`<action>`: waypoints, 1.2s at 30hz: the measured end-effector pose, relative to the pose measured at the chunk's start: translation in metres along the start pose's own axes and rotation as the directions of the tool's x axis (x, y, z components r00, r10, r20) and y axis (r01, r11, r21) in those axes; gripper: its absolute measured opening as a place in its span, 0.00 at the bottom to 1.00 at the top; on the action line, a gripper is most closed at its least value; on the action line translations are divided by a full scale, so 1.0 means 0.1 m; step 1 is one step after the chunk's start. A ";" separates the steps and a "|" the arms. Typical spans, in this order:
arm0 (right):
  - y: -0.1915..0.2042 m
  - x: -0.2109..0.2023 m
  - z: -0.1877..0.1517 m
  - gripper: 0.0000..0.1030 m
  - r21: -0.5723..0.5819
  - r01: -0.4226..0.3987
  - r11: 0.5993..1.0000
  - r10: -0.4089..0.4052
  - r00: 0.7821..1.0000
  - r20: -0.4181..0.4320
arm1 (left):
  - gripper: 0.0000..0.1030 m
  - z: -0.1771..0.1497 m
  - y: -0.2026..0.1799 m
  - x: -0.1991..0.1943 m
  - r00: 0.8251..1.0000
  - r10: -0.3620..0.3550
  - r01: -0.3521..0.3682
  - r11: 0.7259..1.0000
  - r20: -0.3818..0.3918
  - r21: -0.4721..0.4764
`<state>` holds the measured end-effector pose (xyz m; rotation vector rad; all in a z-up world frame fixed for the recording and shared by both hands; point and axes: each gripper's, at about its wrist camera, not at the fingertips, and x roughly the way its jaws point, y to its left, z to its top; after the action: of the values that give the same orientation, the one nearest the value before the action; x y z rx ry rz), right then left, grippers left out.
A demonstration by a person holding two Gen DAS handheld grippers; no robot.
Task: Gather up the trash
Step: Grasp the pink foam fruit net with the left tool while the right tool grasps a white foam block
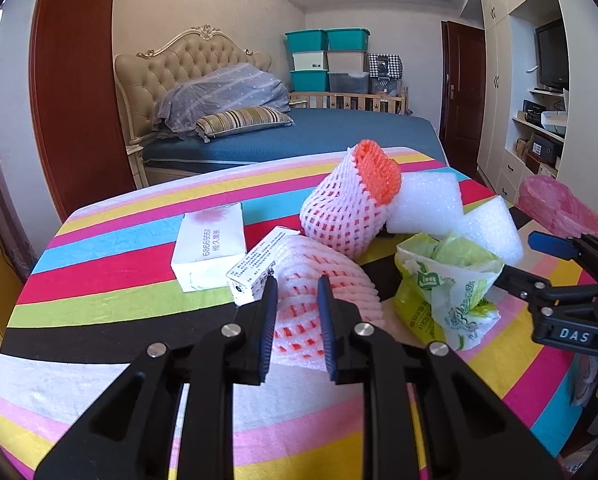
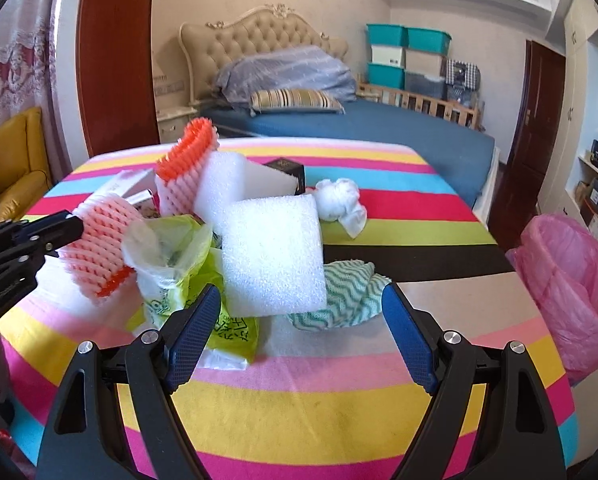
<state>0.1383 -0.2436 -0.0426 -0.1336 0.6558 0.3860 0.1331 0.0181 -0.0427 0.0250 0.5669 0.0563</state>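
A pile of trash lies on the striped table [image 1: 99, 280]. My left gripper [image 1: 297, 284] is shut on a pink foam fruit net [image 1: 323, 280], which also shows in the right wrist view [image 2: 99, 248]. A second pink-and-orange net [image 1: 351, 204] stands behind it. White foam blocks [image 2: 271, 248], a green-and-white plastic bag [image 2: 175, 264], a teal patterned cloth [image 2: 347, 292] and a crumpled white tissue [image 2: 339, 200] lie close by. My right gripper [image 2: 299, 312] is open in front of the foam block and cloth, holding nothing.
A pink-lined trash bin [image 2: 571, 280] stands off the table's right edge. Two white boxes [image 1: 211, 244] and a small black box [image 2: 287, 168] lie on the table. A bed [image 1: 299, 132] is behind, and a yellow chair [image 2: 11, 160] at left.
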 end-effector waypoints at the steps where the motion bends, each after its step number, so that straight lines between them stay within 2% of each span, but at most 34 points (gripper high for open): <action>1: 0.02 0.02 0.01 0.76 -0.005 -0.003 1.000 0.003 1.000 -0.010 | 0.19 0.00 0.01 0.00 1.000 -0.001 0.001 1.000 0.000 -0.004; 4: 0.06 0.06 0.07 0.76 -0.019 -0.005 1.000 0.004 1.000 -0.019 | 0.22 0.00 0.01 0.00 1.000 -0.003 0.003 1.000 0.000 -0.005; 7: 0.11 0.08 0.13 0.73 -0.036 0.020 0.999 -0.019 1.000 0.015 | 0.24 0.00 0.01 -0.01 1.000 0.010 -0.010 1.000 0.009 -0.008; 9: 0.12 0.16 0.13 0.61 -0.035 0.015 0.999 -0.016 1.000 -0.026 | 0.25 -0.01 0.02 -0.01 1.000 0.016 -0.016 1.000 0.009 -0.011; 11: 0.11 0.18 0.14 0.58 -0.030 0.009 0.999 -0.010 0.999 -0.038 | 0.32 -0.01 0.02 0.00 1.000 0.019 -0.019 1.000 0.005 -0.015; 12: 0.10 0.17 0.14 0.47 -0.027 0.005 1.000 -0.006 1.000 -0.031 | 0.35 -0.01 0.03 0.00 1.000 0.021 -0.021 1.000 0.005 -0.016; 14: 0.10 0.11 0.14 0.47 -0.027 0.002 1.000 -0.002 1.000 0.002 | 0.47 -0.01 0.03 0.01 1.000 0.022 -0.022 1.000 -0.002 -0.015; 15: 0.10 0.10 0.14 0.47 -0.030 0.003 1.000 -0.002 1.000 0.015 | 0.49 0.00 0.03 0.02 1.000 0.022 -0.022 1.000 -0.008 -0.011; 20: 0.12 0.02 0.13 0.47 -0.033 0.013 0.999 -0.011 0.998 0.056 | 0.50 0.00 -0.03 0.07 0.999 0.015 -0.015 1.000 -0.033 0.025; 25: 0.00 -0.03 0.13 0.47 0.020 0.000 1.000 -0.001 0.997 0.080 | 0.38 -0.01 -0.07 0.16 0.997 -0.013 0.017 0.998 -0.077 0.056; 27: -0.05 -0.06 0.11 0.47 0.045 -0.006 0.999 0.001 0.995 0.098 | 0.30 -0.01 -0.07 0.16 0.997 -0.021 0.026 0.998 -0.076 0.059; 28: -0.07 -0.08 0.11 0.47 0.053 -0.007 0.999 0.001 0.994 0.106 | 0.21 -0.01 -0.07 0.15 0.997 -0.026 0.030 0.998 -0.071 0.058; 29: -0.09 -0.10 0.10 0.47 0.063 -0.008 0.998 0.000 0.993 0.121 | 0.17 -0.02 -0.06 0.13 0.998 -0.034 0.037 0.998 -0.059 0.056; 36: -0.17 -0.28 0.05 0.47 0.108 -0.009 0.994 -0.015 0.976 0.215 | 0.13 -0.03 0.04 -0.09 0.996 -0.049 0.048 0.999 0.072 0.020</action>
<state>0.1275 -0.2670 -0.0209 0.0117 0.4606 0.3554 0.1234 0.0211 -0.0406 0.0312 0.4949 0.0025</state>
